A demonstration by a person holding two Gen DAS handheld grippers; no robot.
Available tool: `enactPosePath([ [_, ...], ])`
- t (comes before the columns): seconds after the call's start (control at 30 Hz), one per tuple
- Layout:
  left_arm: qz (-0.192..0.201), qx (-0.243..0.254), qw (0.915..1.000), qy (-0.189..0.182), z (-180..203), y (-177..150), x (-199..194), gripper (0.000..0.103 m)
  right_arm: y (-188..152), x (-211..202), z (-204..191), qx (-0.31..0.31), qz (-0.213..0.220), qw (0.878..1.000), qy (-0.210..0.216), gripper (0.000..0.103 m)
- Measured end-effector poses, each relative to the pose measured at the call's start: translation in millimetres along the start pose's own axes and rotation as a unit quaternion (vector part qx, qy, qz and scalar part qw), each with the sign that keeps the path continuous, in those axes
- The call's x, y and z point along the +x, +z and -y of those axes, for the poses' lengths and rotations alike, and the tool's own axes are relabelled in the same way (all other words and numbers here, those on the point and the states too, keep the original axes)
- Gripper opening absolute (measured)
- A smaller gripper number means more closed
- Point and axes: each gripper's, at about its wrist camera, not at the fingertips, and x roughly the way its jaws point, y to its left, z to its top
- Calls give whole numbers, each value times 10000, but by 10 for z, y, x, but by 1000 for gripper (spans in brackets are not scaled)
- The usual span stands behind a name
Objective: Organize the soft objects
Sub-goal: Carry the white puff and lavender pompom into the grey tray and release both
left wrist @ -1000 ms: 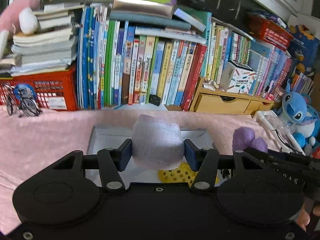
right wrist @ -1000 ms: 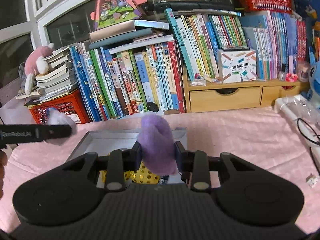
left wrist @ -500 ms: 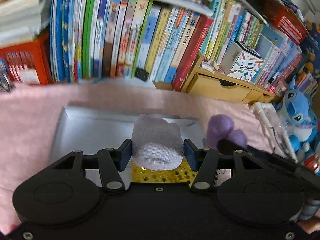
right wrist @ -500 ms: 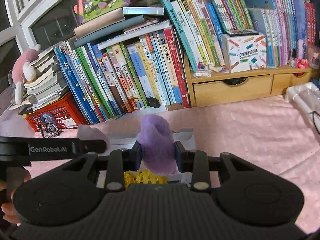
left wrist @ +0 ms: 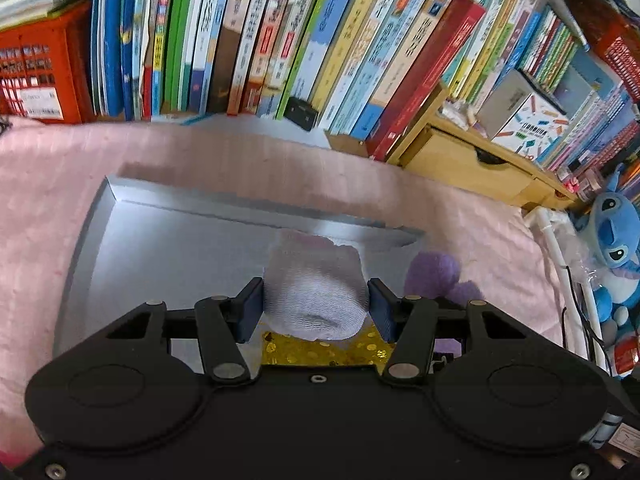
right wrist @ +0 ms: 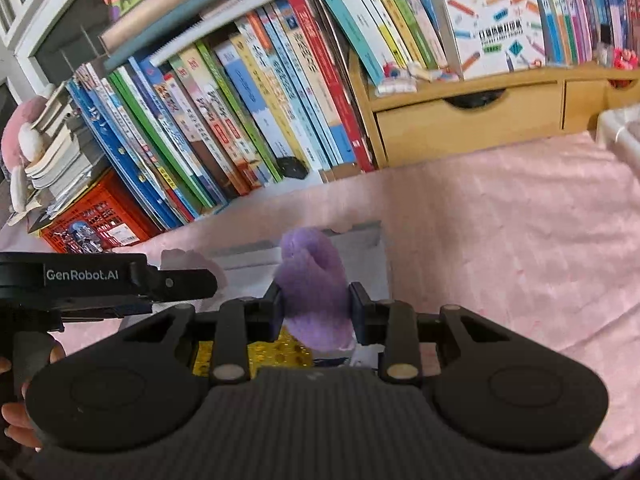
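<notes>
My left gripper (left wrist: pixel 316 312) is shut on a pale lilac knitted sock roll (left wrist: pixel 316 284) and holds it over the grey tray (left wrist: pixel 160 240). My right gripper (right wrist: pixel 316 308) is shut on a purple fuzzy soft piece (right wrist: pixel 316 292) above the tray's right part (right wrist: pixel 360 240). A yellow sequinned item (left wrist: pixel 320 350) lies in the tray under both grippers; it also shows in the right wrist view (right wrist: pixel 256 354). The purple piece shows at the tray's right edge in the left wrist view (left wrist: pixel 436 272). The left gripper's side (right wrist: pixel 120 280) shows in the right wrist view.
The tray rests on a pink cloth (left wrist: pixel 40 184). A row of upright books (left wrist: pixel 280 40) stands behind it, with a red crate (left wrist: pixel 36 76) at left and a wooden drawer unit (right wrist: pixel 468 124) at right. A blue plush toy (left wrist: pixel 616 240) sits at far right.
Both grippers have tilted down and moved forward over the tray, each still holding its soft item. The tray now fills more of both views.
</notes>
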Motion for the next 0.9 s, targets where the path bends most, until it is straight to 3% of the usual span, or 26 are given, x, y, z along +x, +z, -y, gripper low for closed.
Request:
enactPosePath([
  [0.9, -394, -147, 9990, 137, -52, -44, 362, 54, -66, 182, 140, 161, -221, 9996, 7, 39],
])
